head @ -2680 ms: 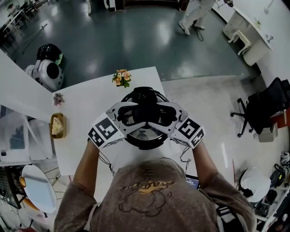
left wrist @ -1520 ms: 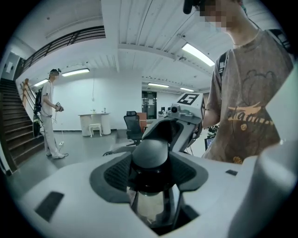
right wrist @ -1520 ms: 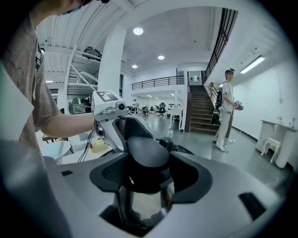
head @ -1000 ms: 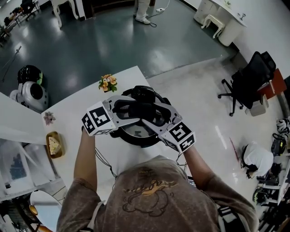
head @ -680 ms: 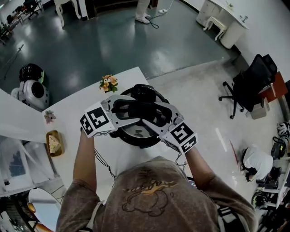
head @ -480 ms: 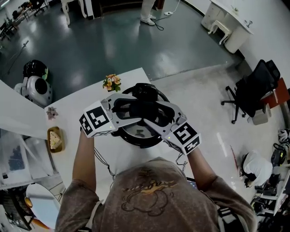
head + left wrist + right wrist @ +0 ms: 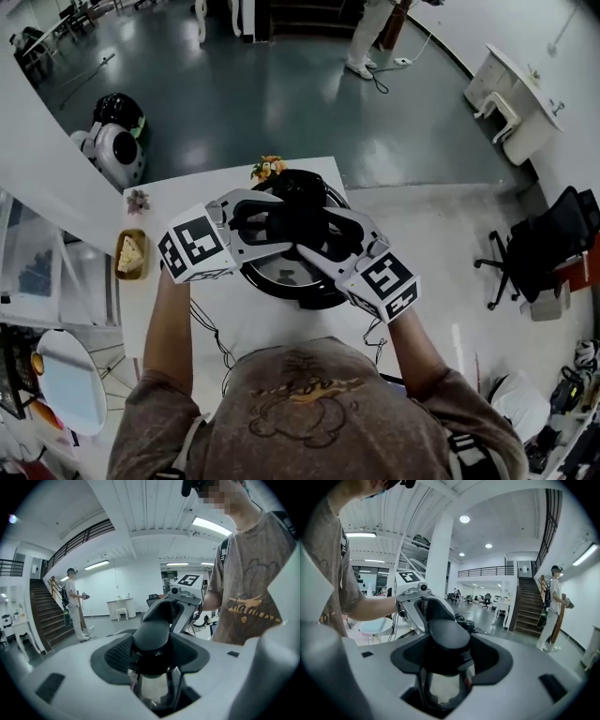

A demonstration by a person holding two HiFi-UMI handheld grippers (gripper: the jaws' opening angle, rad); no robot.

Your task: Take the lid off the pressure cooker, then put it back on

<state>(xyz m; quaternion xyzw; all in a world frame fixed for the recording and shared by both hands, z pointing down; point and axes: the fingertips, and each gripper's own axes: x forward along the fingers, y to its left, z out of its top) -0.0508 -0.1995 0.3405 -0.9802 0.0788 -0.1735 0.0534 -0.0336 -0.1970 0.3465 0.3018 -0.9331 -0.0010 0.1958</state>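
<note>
The pressure cooker (image 7: 314, 292) stands on the white table (image 7: 178, 323), a black ring around shiny metal. A black handle (image 7: 286, 221) crosses its lid. My left gripper (image 7: 251, 221) clamps one end of that handle and my right gripper (image 7: 330, 246) clamps the other, facing each other. In the left gripper view the black handle end (image 7: 151, 637) sits between the pads over shiny lid metal (image 7: 152, 688). The right gripper view shows the other handle end (image 7: 447, 633) held the same way. Whether the lid is clear of the pot I cannot tell.
A flower posy (image 7: 269, 169) stands just behind the cooker. A small flower (image 7: 138, 200) and a wooden dish with a cake slice (image 7: 130, 254) are at the table's left edge. On the floor are a round robot (image 7: 112, 145) and an office chair (image 7: 548, 253).
Both grippers, still clamped on the handle, have come up a little toward the head camera. The head view has swung, so the table and floor sit differently in frame.
</note>
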